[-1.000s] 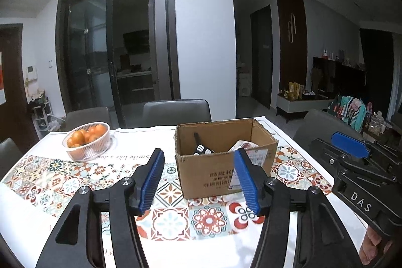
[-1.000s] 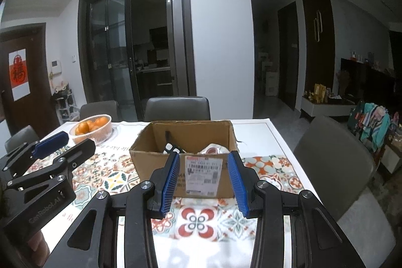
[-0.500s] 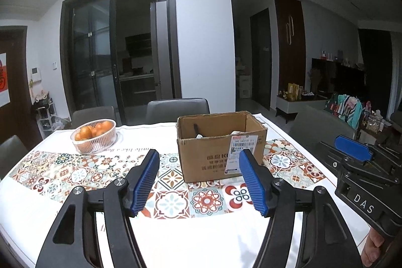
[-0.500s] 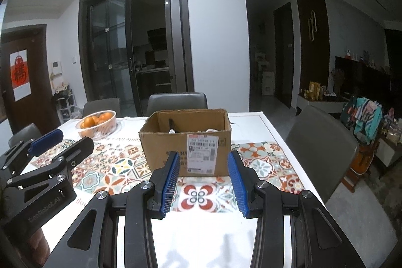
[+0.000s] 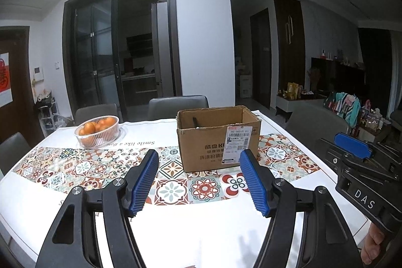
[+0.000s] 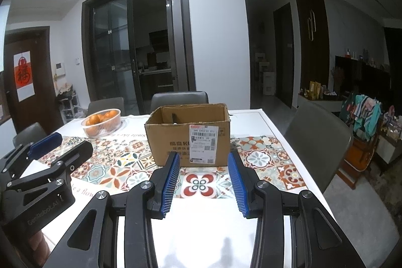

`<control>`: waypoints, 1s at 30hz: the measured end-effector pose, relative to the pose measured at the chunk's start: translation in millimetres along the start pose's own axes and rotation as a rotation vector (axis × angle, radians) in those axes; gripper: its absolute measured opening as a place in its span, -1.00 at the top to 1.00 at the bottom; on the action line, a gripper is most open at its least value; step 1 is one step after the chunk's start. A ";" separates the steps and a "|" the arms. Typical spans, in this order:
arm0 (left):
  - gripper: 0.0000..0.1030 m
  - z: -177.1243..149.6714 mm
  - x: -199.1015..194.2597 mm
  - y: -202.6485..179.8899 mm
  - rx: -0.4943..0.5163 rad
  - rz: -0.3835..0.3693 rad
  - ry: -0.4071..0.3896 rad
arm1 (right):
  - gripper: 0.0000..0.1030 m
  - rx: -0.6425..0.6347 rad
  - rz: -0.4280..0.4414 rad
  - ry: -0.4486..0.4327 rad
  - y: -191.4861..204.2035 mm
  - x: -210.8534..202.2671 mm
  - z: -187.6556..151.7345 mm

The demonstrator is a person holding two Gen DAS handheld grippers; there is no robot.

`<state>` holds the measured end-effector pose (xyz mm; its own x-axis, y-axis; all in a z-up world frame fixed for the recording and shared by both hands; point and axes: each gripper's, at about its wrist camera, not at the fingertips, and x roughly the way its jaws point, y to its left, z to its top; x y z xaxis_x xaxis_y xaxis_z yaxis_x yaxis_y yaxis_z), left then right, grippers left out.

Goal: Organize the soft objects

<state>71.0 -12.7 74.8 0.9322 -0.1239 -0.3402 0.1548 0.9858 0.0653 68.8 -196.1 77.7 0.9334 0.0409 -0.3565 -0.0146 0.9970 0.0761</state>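
Note:
An open cardboard box (image 5: pixel 218 140) with a white shipping label stands on the patterned tablecloth; it also shows in the right wrist view (image 6: pixel 191 136). Its contents are mostly hidden behind the front wall; only a dark strip shows inside. My left gripper (image 5: pixel 199 173) is open and empty, held back from the box above the table's near part. My right gripper (image 6: pixel 204 173) is open and empty, also short of the box. Each gripper shows at the edge of the other's view.
A white basket of oranges (image 5: pixel 98 131) sits at the table's far left, also in the right wrist view (image 6: pixel 102 122). Grey chairs (image 5: pixel 178 107) stand behind the table and one at its right side (image 6: pixel 317 140). The table's right edge (image 6: pixel 281 137) is close to the box.
Both grippers have pulled back from the box and dropped lower, so the box looks smaller and its inside is less visible. Both stayed open and empty.

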 end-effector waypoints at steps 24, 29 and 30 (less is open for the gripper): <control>-0.37 -9.4 -13.6 -1.9 0.004 0.000 -0.014 | 0.19 -0.002 -0.016 -0.004 -1.1 -14.3 -9.7; -0.40 -9.8 -15.3 -1.2 0.001 0.003 -0.014 | 0.19 -0.002 -0.016 -0.004 -0.9 -14.6 -9.9; -0.40 -9.8 -15.7 -1.1 0.000 0.002 -0.014 | 0.19 -0.001 -0.016 -0.004 -0.8 -14.6 -9.8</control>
<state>53.0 -10.7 70.9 0.9368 -0.1238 -0.3273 0.1534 0.9860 0.0660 51.7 -196.9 73.7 0.9351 0.0242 -0.3535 0.0003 0.9976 0.0692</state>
